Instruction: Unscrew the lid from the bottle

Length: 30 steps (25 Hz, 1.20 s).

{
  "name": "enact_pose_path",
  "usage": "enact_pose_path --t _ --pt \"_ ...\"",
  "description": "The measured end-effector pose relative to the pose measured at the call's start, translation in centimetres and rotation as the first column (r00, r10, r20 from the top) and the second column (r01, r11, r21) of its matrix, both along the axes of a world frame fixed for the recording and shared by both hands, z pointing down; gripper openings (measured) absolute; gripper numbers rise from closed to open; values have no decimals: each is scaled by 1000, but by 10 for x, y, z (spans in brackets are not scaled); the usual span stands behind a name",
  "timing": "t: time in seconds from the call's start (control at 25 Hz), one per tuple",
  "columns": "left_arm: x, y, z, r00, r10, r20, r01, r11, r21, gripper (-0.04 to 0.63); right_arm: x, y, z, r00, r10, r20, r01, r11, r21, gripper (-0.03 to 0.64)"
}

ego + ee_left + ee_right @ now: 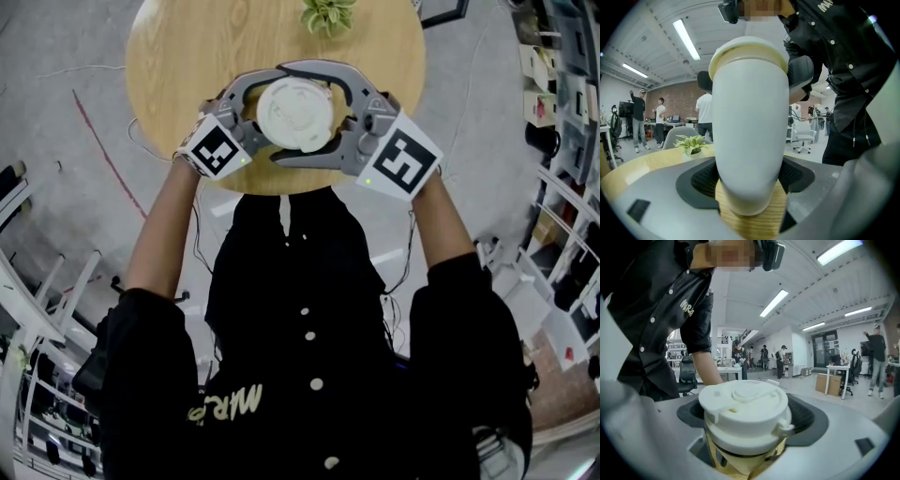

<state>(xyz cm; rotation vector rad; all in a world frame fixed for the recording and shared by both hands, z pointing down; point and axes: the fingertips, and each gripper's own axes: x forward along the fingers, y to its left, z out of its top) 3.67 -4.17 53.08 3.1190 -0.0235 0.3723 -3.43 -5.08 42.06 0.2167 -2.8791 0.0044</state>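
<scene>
A white bottle [747, 131] stands upright on the round wooden table [187, 56], close to its near edge. Its white lid [294, 112] sits on top, with a cream band [747, 54] under the lid in the left gripper view. My left gripper [255, 114] comes in from the left and is shut on the bottle's lower body [749, 187]. My right gripper [337, 117] comes in from the right, higher up. Its jaws are shut on the lid [743, 411], which fills the space between the dark pads. The bottle below the lid is mostly hidden in the right gripper view.
A small potted plant [328, 14] stands at the table's far edge, also in the left gripper view [691, 143]. Cables [112, 150] trail over the grey floor. Shelves [562, 103] line the right side. People, desks and chairs stand far off in the room.
</scene>
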Motion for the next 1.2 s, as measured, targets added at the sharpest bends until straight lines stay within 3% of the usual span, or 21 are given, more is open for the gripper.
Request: enact_pose_path --t 0.08,0.24,0.44,0.72,0.96,1.2 --pt "1 -1 0 1000 -2 -9 2 1000 0 362 -1 -3 -6 1000 3 10 -3 1000 9 482" --pt "-3 3 9 998 4 67 -2 1000 -19 363 5 -1 -19 999 22 29 -21 999 -41 482" --pt "-3 4 -1 995 -17 94 18 1000 -8 364 22 3 -59 992 103 66 -99 993 -60 482" --pt "-45 -4 -18 984 -76 161 78 997 -4 362 29 0 -127 965 227 131 -220 973 -64 482" --pt "-75 0 -65 974 -137 179 136 991 13 354 54 -4 -174 898 401 182 -386 916 -111 482" --pt "-100 1 -143 951 -299 73 297 954 35 190 87 -1 -208 807 564 178 -560 825 -74 482"
